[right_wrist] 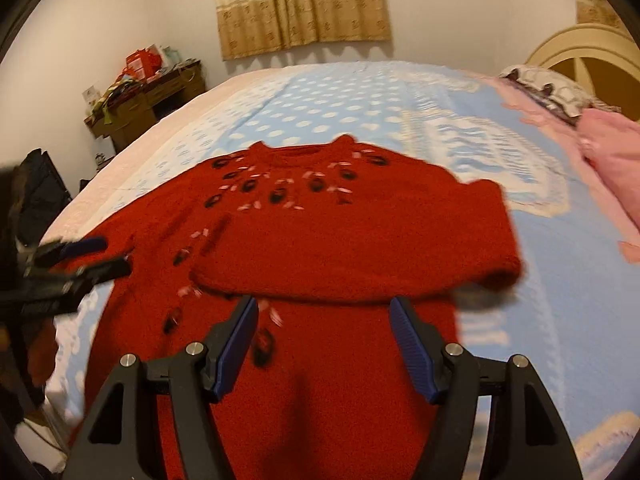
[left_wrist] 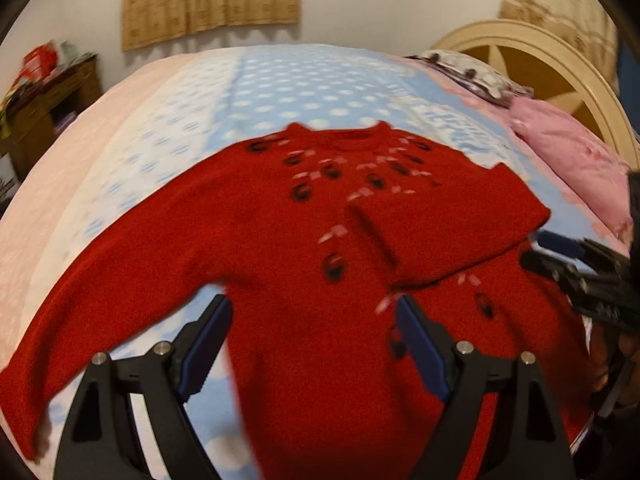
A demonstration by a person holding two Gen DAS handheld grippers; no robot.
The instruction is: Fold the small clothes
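right now a red knitted sweater [left_wrist: 288, 232] lies flat, front up, on a bed covered by a blue blanket with white dots [left_wrist: 304, 84]. its neckline points toward the far wall, and dark and pale pink motifs ring the yoke and run down the front. one sleeve [left_wrist: 444, 236] is folded across the chest, its cuff ending near the middle of the body; in the right wrist view this fold [right_wrist: 360, 256] sits just beyond the claw tips. the other sleeve [left_wrist: 100, 280] is spread out to the side over the blanket, its cuff reaching toward the near edge of the bed.

the left claw [left_wrist: 314, 312] hovers above the lower body of the sweater with its fingers wide apart, nothing between them. the right claw [right_wrist: 322, 312] also stands spread, empty, over the body just below the folded sleeve. each claw shows in the other's view at the frame edge, blurred.

a pink pillow [left_wrist: 568, 152] lies by the cream headboard [left_wrist: 532, 56]. a cluttered wooden cabinet [right_wrist: 148, 100] stands by the wall, and beige curtains [right_wrist: 300, 4] hang behind the bed.
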